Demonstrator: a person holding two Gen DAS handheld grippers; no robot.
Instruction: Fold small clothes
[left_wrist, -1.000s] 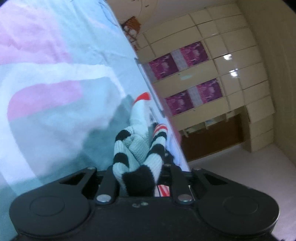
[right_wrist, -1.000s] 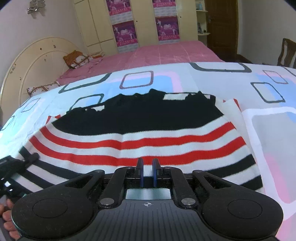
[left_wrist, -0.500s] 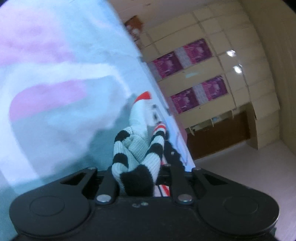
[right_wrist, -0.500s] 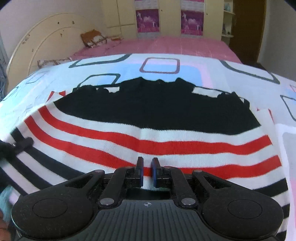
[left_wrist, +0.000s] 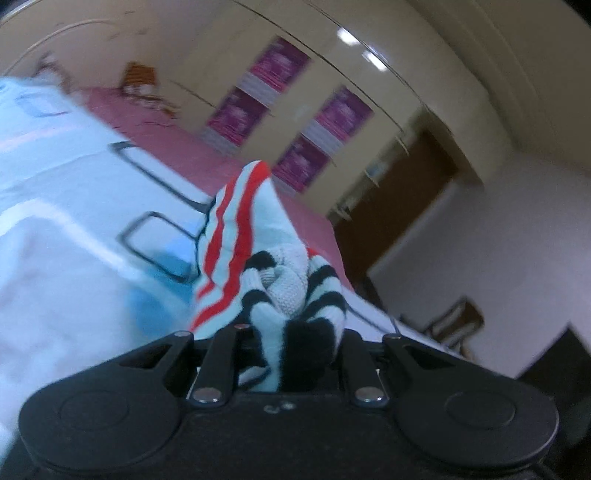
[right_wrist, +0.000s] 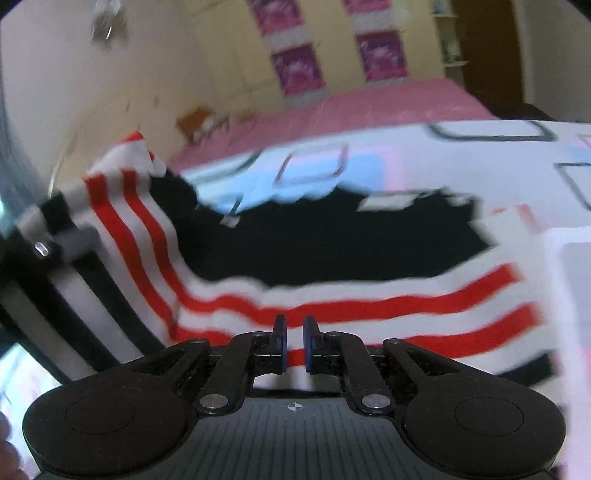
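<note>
The left gripper (left_wrist: 295, 332) jaws pinch the striped red, white and black knit sweater (right_wrist: 332, 295), lifting its side at the frame's left; right gripper (right_wrist: 294, 343) jaws sit nearly closed, empty. Next, lay that side across.

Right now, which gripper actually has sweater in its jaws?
The left gripper: bunched striped sweater fills its jaws. The right gripper is nearly shut with nothing visibly pinched, above flat sweater.

The left tool (left_wrist: 295, 332) is clamped on a bunched corner of a striped sweater (left_wrist: 258, 258), red, white and black bands rising in a peak above its black frame. Behind it, a bed (left_wrist: 66, 229) under a pale sheet printed with dark-outlined squares runs to a pink cover. Cream wardrobe doors (left_wrist: 332, 74) carry purple posters (left_wrist: 236, 118); a brown door (left_wrist: 399, 206) stands at right.
</note>
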